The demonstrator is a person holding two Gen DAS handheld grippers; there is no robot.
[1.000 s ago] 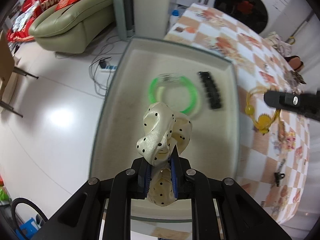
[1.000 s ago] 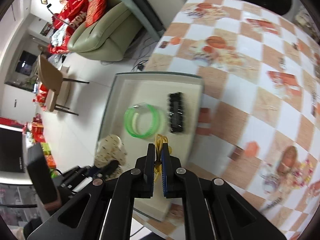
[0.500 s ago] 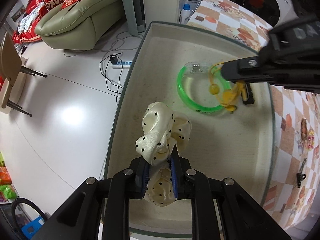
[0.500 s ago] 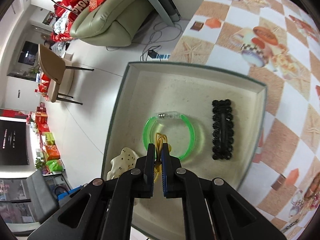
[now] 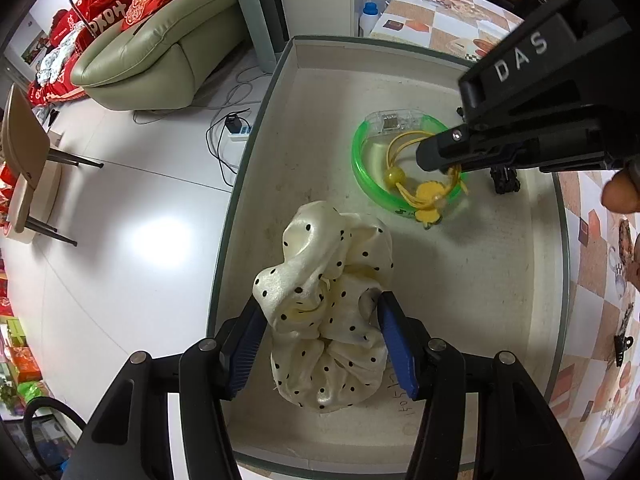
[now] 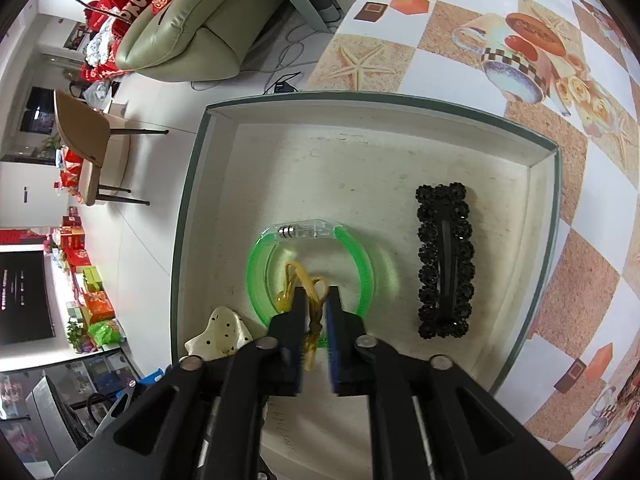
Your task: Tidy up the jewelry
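Shallow cream tray [image 6: 400, 148], green-edged, on a table with a checked, printed cloth [image 6: 472, 8]; one side of the tray lies along the table edge above the floor.

Contents:
- Cream polka-dot scrunchie [image 5: 332, 312], near the tray's floor-side edge, sitting between the blue pads of the left gripper [image 5: 320, 336]. Jaws spread wide on either side of the fabric; whether the pads touch it cannot be told.
- Green translucent bangle [image 6: 312, 272] with clear clasp, mid-tray.
- Yellow cord hair tie with bead and flower charm [image 5: 424, 196], partly inside the bangle, charm lying over its rim. The right gripper [image 6: 316, 300] stands over it with jaws slightly parted, the cord between them; contact unclear.
- Black beaded hair clip [image 6: 442, 260], beside the bangle, towards the tray's table-side wall.

Obstructions: in the left view the right gripper's body covers most of the clip and part of the bangle. In the right view only one corner of the scrunchie shows.

Surroundings: green sofa [image 5: 160, 48], red cushions [image 5: 116, 4], chair [image 6: 84, 136], power strip and cables [image 5: 236, 128] on the floor. A small black clip [image 5: 622, 346] lies on the cloth outside the tray.
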